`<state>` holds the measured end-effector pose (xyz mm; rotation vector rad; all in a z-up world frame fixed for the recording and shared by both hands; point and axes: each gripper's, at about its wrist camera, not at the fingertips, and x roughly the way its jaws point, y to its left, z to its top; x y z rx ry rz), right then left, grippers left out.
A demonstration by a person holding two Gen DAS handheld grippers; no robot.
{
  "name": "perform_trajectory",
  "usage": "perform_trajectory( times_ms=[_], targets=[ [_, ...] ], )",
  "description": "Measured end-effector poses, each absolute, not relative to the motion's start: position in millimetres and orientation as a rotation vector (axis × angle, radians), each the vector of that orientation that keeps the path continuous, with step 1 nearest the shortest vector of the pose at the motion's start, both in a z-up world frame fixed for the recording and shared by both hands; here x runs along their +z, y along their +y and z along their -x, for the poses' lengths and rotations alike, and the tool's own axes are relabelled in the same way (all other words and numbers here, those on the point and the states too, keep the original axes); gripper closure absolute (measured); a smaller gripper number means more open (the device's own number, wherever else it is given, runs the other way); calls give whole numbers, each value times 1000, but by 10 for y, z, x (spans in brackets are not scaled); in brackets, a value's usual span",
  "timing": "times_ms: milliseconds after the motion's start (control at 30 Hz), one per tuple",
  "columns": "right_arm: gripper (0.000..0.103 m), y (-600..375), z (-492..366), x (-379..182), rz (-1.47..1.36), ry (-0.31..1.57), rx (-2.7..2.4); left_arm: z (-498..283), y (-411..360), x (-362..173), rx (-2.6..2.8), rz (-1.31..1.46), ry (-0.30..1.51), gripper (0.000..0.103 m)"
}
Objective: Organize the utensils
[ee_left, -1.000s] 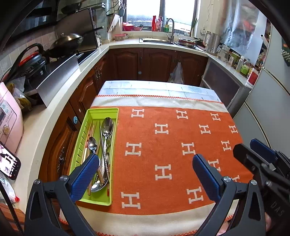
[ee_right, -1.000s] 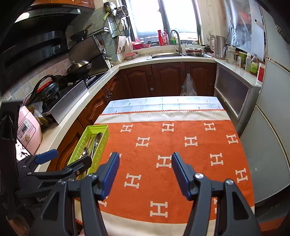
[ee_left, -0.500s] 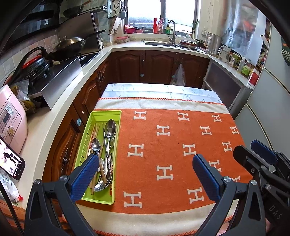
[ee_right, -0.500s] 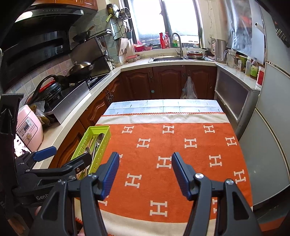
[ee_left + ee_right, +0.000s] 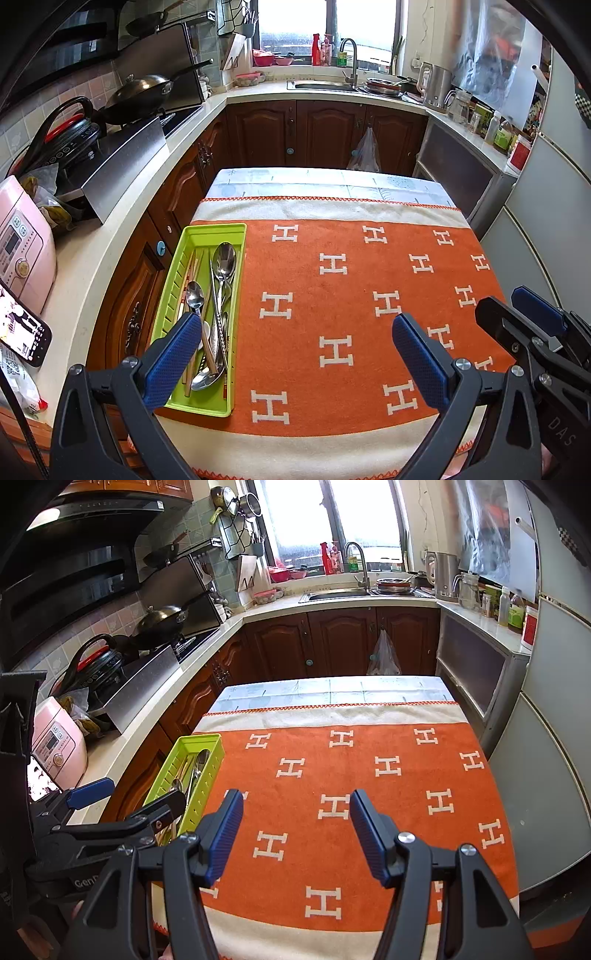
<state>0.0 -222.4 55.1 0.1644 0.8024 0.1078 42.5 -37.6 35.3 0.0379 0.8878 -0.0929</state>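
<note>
A lime-green utensil tray (image 5: 207,233) lies along the left edge of the table on an orange cloth with white H marks (image 5: 354,295). It holds metal spoons (image 5: 225,258) and wooden chopsticks (image 5: 186,277). The tray also shows in the right wrist view (image 5: 210,764). My left gripper (image 5: 295,354) is open and empty, held above the table's near edge, its left finger over the tray's near end. My right gripper (image 5: 295,830) is open and empty above the cloth's near middle. The right gripper shows in the left wrist view (image 5: 532,325), and the left gripper in the right wrist view (image 5: 129,805).
A kitchen counter (image 5: 92,251) runs along the left with a pink cooker (image 5: 22,243), a phone (image 5: 22,332) and a stove with a wok (image 5: 144,92). A sink (image 5: 325,85) is at the back. A fridge (image 5: 554,738) stands to the right.
Both grippers have drawn back and risen a little from the table, so more of the room shows. Both stay open. The tray and utensils have not moved.
</note>
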Motion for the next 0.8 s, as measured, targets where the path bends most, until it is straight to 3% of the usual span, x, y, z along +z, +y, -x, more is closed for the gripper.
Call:
perform_trajectory(
  times_ms=[800],
  targets=[
    [43, -2184, -29, 417, -186, 823, 103, -471, -406, 255, -86, -50, 910, 1]
  ],
)
